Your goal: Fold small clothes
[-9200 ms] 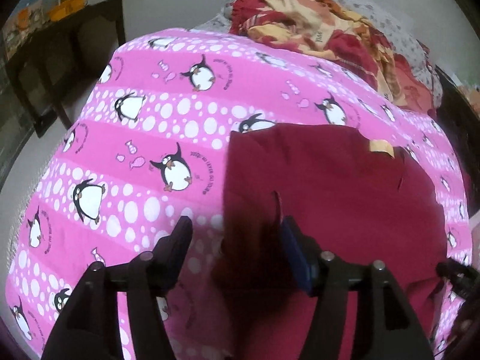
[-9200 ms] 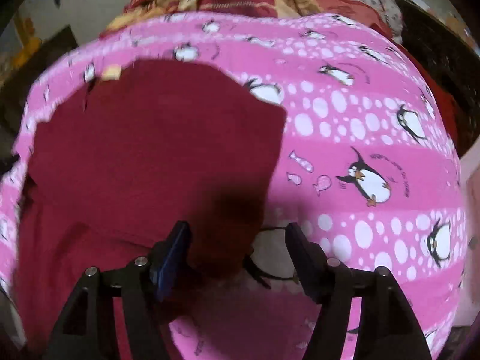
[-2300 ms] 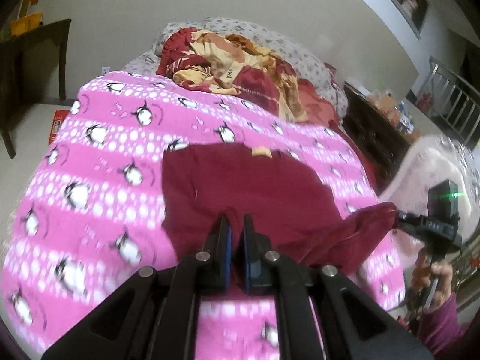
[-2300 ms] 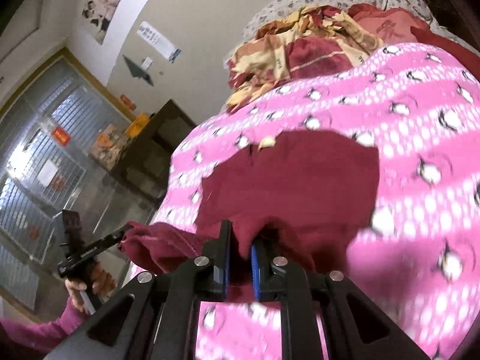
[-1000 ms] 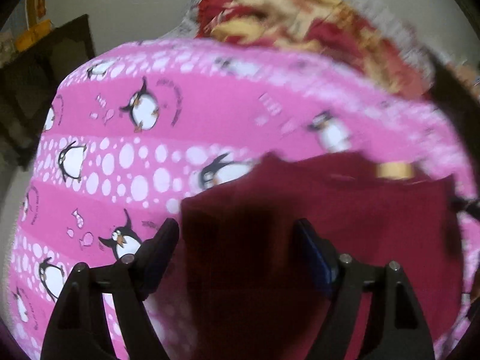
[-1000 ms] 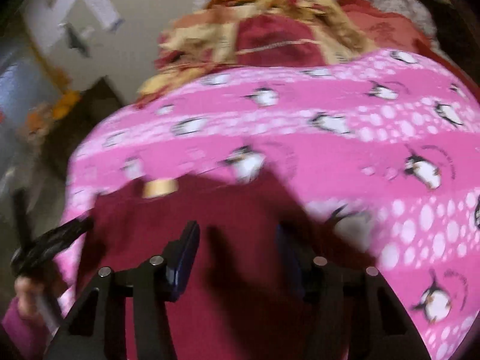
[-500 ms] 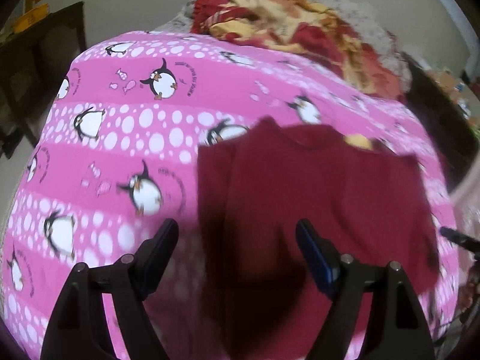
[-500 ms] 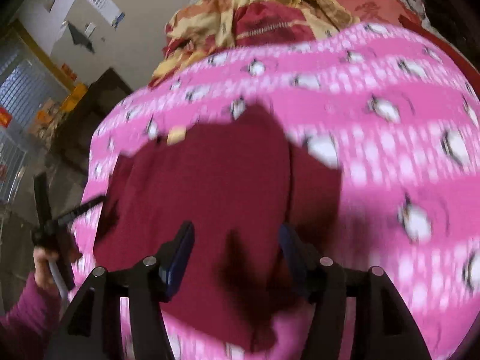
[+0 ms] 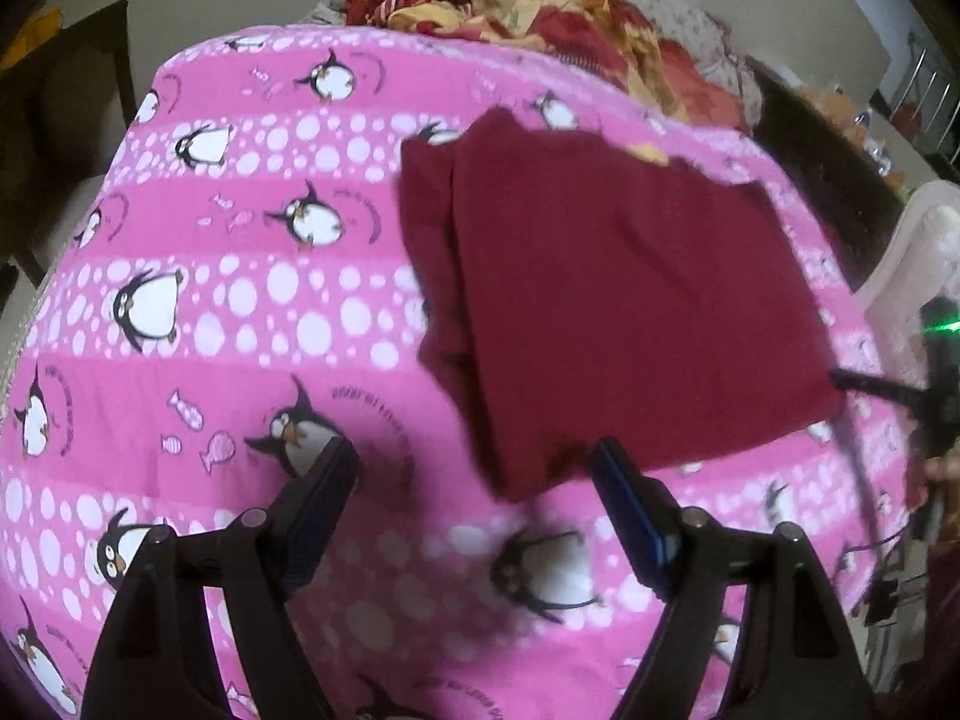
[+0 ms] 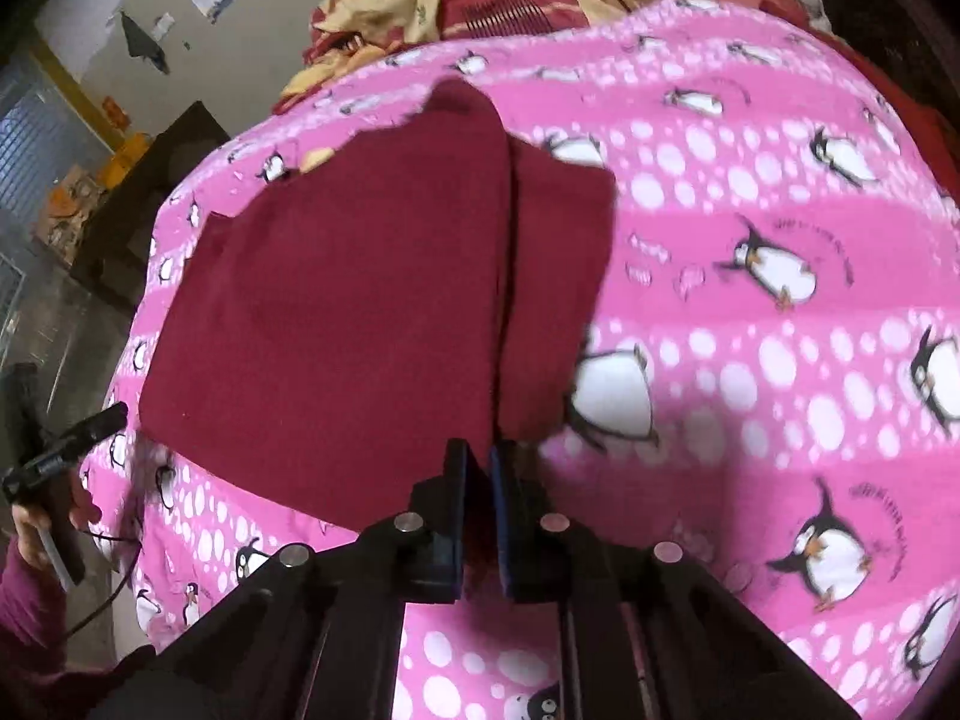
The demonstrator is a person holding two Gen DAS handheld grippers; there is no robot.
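- Since the frames of a couple of seconds back, the maroon garment (image 9: pixel 624 300) no longer hangs bunched between two closed grippers; it now lies flat on the bed, doubled over, with a narrower folded strip showing along one side edge.
- The bed (image 9: pixel 240 276), under a pink penguin-print cover, carries the garment near its middle, towards the near edge; a heap of red and yellow bedding (image 9: pixel 540 6) sits well apart at the far end.
- The garment looks soft, light and limp, a knit that drapes and creases at once, so I judge it will sag from any single pinch and slide little on the cover. A small yellow label (image 9: pixel 645 151) marks its far edge.
- Best hold, as I judge it: the two near corners, or the stacked layers at a fold edge, pinched together so that no layer slips out.
- The left hand-held gripper (image 9: pixel 474 480) stands wide, empty, just short of the near hem.
- The right hand-held gripper (image 10: pixel 478 462) has just been closing; its jaws are narrow and appear to pinch the garment's near edge at the fold line.
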